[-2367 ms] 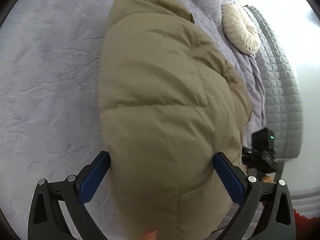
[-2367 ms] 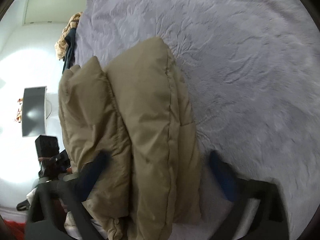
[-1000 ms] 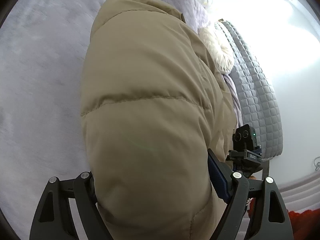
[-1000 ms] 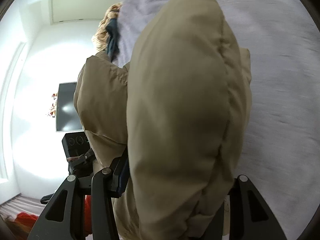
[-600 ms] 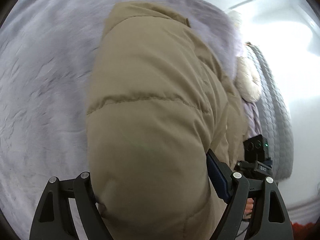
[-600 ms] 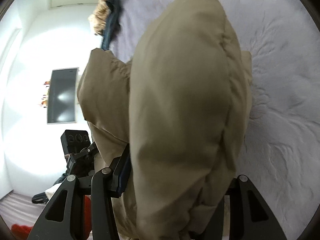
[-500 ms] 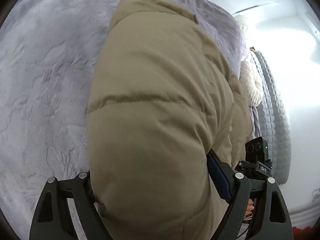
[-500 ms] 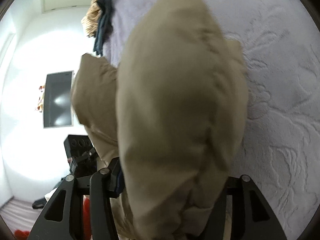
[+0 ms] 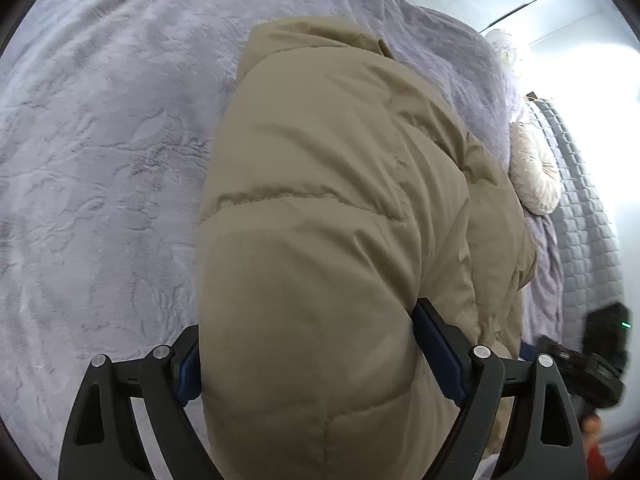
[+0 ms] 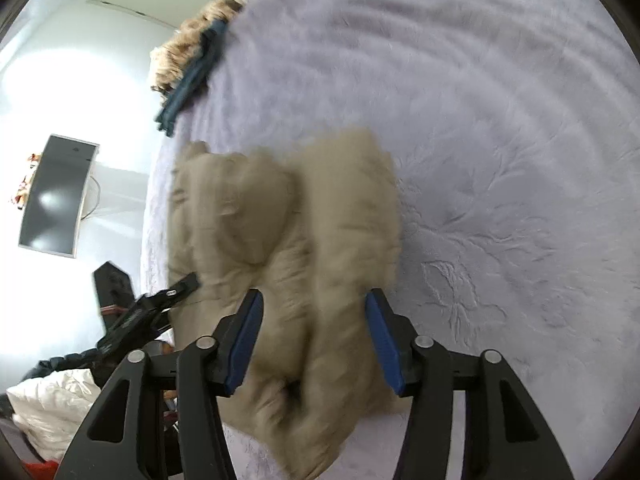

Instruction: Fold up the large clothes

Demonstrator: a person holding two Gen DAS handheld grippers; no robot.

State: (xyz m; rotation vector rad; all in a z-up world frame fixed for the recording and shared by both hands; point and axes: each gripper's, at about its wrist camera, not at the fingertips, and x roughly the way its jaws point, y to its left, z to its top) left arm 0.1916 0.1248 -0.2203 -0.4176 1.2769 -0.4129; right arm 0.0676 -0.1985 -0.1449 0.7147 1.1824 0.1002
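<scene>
Jacket, tan quilted puffer (image 9: pixel 320 216), on lilac plush bedspread (image 9: pixel 100 140); left gripper (image 9: pixel 308 354) clamps it; right gripper (image 10: pixel 312 344) straddles it, jaws just narrowing.

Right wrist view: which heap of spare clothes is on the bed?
The tan-fur and dark-blue heap, at the far edge of the bed; the white bundle lies off it, lower left.

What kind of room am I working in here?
Most likely a bedroom. The tan puffer jacket lies on a bed under a plush lavender blanket, with a round cream cushion against a grey quilted headboard, and a flat screen on the white wall.
</scene>
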